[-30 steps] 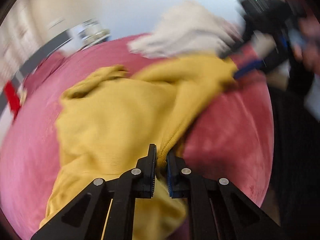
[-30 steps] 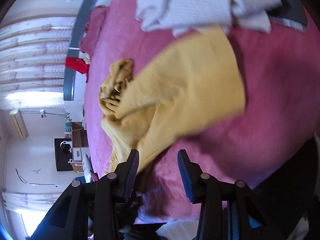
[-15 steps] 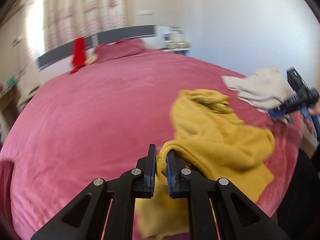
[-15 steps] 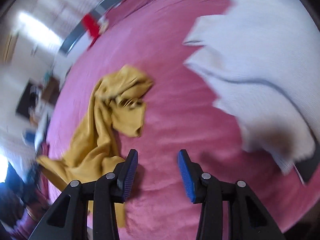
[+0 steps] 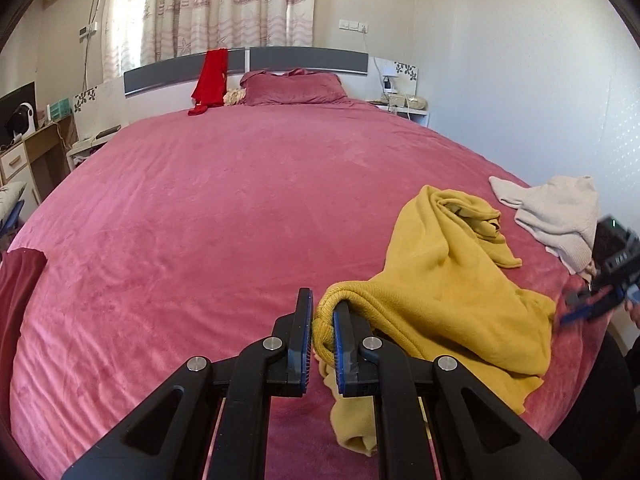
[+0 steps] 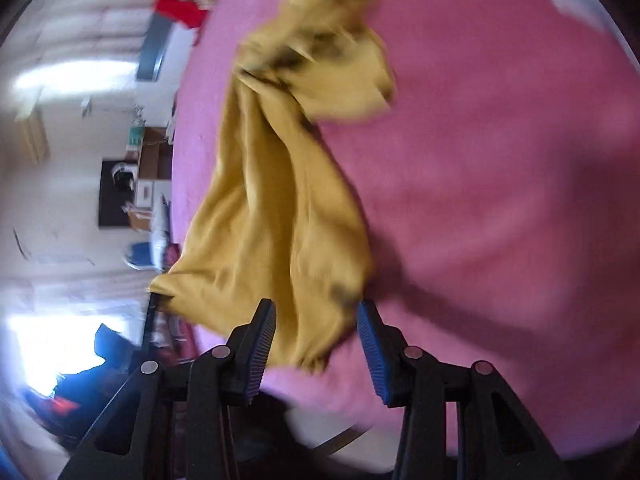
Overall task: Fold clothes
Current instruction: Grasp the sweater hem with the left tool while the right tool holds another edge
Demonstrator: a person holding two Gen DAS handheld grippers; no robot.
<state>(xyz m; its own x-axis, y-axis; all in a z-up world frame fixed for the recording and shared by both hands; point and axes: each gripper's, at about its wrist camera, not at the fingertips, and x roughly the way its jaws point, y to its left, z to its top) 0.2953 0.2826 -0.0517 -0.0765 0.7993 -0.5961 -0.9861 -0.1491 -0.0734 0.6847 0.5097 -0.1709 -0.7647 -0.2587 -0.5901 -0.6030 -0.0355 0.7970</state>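
Note:
A crumpled yellow sweater (image 5: 444, 280) lies on the pink bed (image 5: 220, 208) near its front right edge. My left gripper (image 5: 321, 312) is shut on the sweater's ribbed hem and holds it just above the bed. In the right wrist view the yellow sweater (image 6: 280, 200) stretches away across the bed (image 6: 500, 160), blurred by motion. My right gripper (image 6: 316, 320) is open, with the sweater's near edge between its spread fingers, nothing pinched. The right gripper also shows at the far right of the left wrist view (image 5: 592, 304).
A white-grey garment (image 5: 556, 216) lies on the bed beyond the sweater, at the right edge. A red cloth (image 5: 210, 76) hangs on the headboard beside a pink pillow (image 5: 292, 86). A dark red cloth (image 5: 18, 280) sits at the bed's left edge. A desk (image 5: 24, 152) stands left.
My left gripper has swung left with the sweater hem in it, dragging the sweater out lengthwise. My right gripper has come back from the white garment to the sweater's near edge, still open.

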